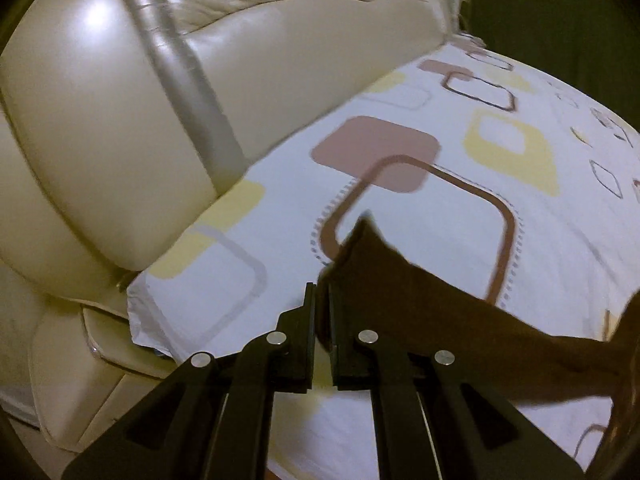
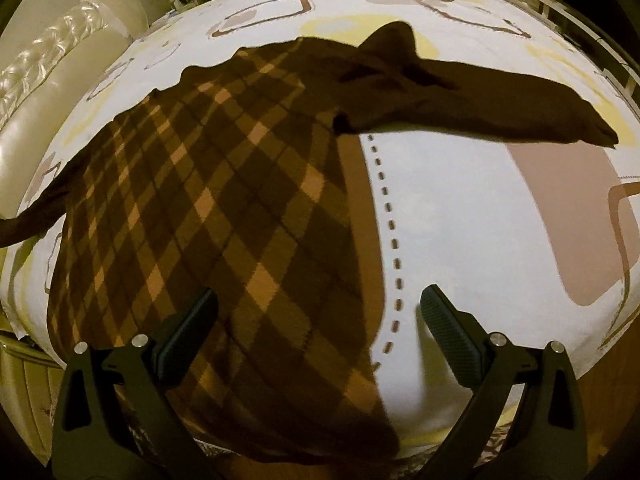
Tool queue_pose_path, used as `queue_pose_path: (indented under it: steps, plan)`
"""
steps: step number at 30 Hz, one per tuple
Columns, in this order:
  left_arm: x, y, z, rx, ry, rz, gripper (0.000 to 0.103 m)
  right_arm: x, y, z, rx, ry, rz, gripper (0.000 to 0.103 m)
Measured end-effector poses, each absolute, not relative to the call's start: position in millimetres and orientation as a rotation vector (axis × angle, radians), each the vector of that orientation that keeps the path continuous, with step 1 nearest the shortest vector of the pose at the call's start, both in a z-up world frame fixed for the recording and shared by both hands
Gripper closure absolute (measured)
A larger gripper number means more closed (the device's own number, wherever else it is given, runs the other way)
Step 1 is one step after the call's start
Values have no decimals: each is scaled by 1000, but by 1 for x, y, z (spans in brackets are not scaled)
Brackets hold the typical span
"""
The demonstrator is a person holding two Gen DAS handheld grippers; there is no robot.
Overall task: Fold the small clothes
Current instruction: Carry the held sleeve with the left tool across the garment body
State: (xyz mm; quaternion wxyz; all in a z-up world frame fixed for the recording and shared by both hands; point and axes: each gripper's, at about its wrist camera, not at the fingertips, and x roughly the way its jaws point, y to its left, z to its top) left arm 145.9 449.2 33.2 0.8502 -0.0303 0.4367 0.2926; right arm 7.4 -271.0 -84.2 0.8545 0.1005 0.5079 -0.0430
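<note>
left gripper (image 1: 322,300) clenched on a dark sleeve (image 1: 420,300); right gripper (image 2: 318,304) released, wide, above the brown argyle sweater (image 2: 208,208), spread flat.

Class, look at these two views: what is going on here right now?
A person with a gripper in each hand is folding a brown argyle sweater on a bed with a patterned sheet. The left gripper is shut on a plain brown part of the garment, seemingly a sleeve. The right gripper is open over the sweater's lower body, holding nothing. The other sleeve lies spread out.
</note>
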Motion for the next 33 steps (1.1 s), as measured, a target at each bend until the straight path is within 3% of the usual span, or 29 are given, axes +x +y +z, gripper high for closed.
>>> queue_pose_path:
  steps: [3, 12, 13, 14, 16, 23, 25, 28, 31, 33]
  plan:
    - [147, 459, 20, -63, 935, 644, 103, 11, -265, -93, 194, 1088, -91, 2]
    - [133, 472, -47, -233, 1034, 455, 99, 23, -252, -85, 176, 1087, -70, 2]
    - [130, 472, -48, -255, 1024, 432, 90, 25, -249, -82, 168, 1080, -64, 2]
    - [127, 471, -49, -277, 1017, 407, 70, 27, -247, -79, 164, 1072, -57, 2]
    - [123, 471, -50, -288, 1002, 387, 49, 35, -243, -72, 176, 1056, -18, 2]
    - [116, 473, -60, -333, 999, 314, 42, 112, -183, -33, 180, 1020, 325, 2]
    - [116, 467, -64, -316, 1005, 267, 41, 156, -141, -16, 86, 986, 495, 2]
    - [118, 458, -67, -244, 1002, 238, 32, 212, -82, -4, -62, 969, 632, 2]
    - [119, 463, -73, -258, 1001, 233, 32, 265, -25, -10, -250, 974, 678, 2]
    - [120, 469, -76, -283, 983, 230, 32, 292, 8, -20, -364, 989, 690, 16]
